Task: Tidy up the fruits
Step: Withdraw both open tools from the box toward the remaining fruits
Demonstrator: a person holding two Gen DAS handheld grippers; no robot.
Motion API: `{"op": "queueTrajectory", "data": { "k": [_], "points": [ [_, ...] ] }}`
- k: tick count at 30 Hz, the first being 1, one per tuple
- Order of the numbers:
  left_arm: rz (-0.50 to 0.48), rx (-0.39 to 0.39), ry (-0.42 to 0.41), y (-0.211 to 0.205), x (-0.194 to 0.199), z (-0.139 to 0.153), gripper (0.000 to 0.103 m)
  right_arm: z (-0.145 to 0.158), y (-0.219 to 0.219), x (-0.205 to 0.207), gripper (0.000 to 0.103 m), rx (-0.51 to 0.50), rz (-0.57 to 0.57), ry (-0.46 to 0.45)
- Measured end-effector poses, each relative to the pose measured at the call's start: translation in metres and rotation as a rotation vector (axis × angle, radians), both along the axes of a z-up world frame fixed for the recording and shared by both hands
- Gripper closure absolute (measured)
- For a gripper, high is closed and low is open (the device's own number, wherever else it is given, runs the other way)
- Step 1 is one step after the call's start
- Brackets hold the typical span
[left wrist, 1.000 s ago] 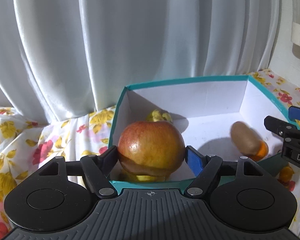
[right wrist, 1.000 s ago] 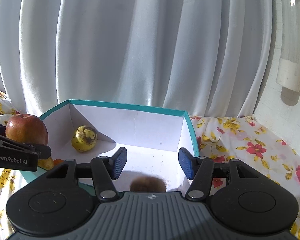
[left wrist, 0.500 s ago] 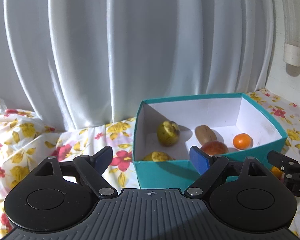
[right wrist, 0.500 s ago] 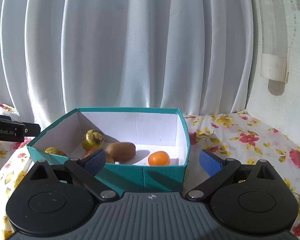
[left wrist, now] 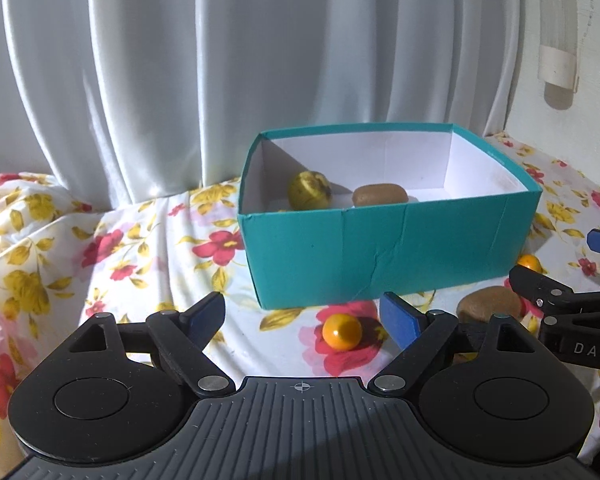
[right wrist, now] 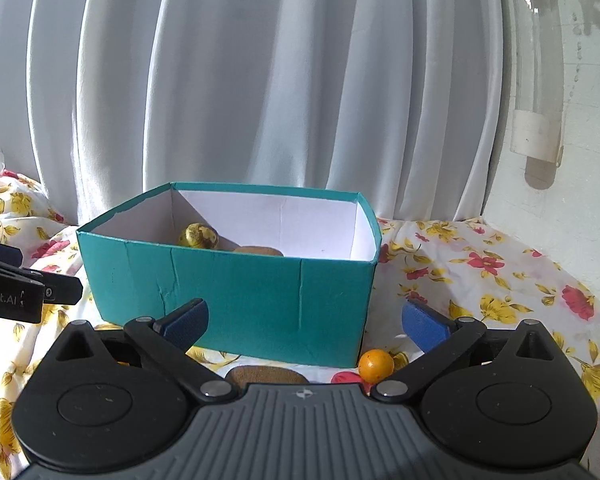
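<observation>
**Fruit box status: both hand-held grippers empty**

Locate the teal box point(left wrist: 380, 256) on the flowered cloth point(left wrist: 132, 248). Inside it you see a yellow speckled fruit point(left wrist: 309, 191) near the back left corner and a brown kiwi point(left wrist: 379, 195) just beside it. The near wall hides the rest of the box floor.

Three fruits lie on the cloth outside the box. A small orange fruit point(left wrist: 342, 331) sits in front of the near wall. A second kiwi point(left wrist: 490, 307) lies to its right, and another small orange fruit point(left wrist: 529, 263) sits near the box's right front corner.

Your left hand-held gripper point(left wrist: 302, 312) is spread wide with nothing between its blue pads; the small orange fruit lies on the cloth beyond the gap, untouched. Your right hand-held gripper point(right wrist: 304, 322) has just been opening and stands at full spread, holding nothing. It faces the box's near wall.

A white curtain point(right wrist: 260, 80) hangs behind the box.
</observation>
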State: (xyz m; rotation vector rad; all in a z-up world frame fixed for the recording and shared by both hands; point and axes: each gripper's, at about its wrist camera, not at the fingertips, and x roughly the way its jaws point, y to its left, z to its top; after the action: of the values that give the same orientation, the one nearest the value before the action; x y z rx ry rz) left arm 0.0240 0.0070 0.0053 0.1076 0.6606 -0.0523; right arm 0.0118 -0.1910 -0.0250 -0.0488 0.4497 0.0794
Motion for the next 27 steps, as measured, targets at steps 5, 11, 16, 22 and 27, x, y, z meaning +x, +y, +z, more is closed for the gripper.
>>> {"op": "queueTrajectory", "data": {
  "k": [5,11,16,22,27],
  "points": [
    [-0.015,0.006,0.028,-0.002,-0.002,-0.008,0.014,-0.011,0.004,-0.004,0.0,-0.014,-0.01,0.043],
    [-0.039,0.016,0.035,-0.004,-0.002,-0.011,0.014,-0.02,0.007,0.0,0.0,-0.001,-0.018,0.108],
    [-0.053,0.021,0.048,-0.005,0.001,-0.014,0.014,-0.022,0.009,0.005,0.0,-0.001,-0.024,0.122],
    [-0.061,0.021,0.057,-0.005,0.003,-0.016,0.014,-0.026,0.009,0.008,0.0,-0.001,-0.024,0.143],
    [-0.067,0.025,0.067,-0.007,0.005,-0.018,0.014,-0.028,0.011,0.009,0.001,-0.003,-0.017,0.151]
  ]
}}
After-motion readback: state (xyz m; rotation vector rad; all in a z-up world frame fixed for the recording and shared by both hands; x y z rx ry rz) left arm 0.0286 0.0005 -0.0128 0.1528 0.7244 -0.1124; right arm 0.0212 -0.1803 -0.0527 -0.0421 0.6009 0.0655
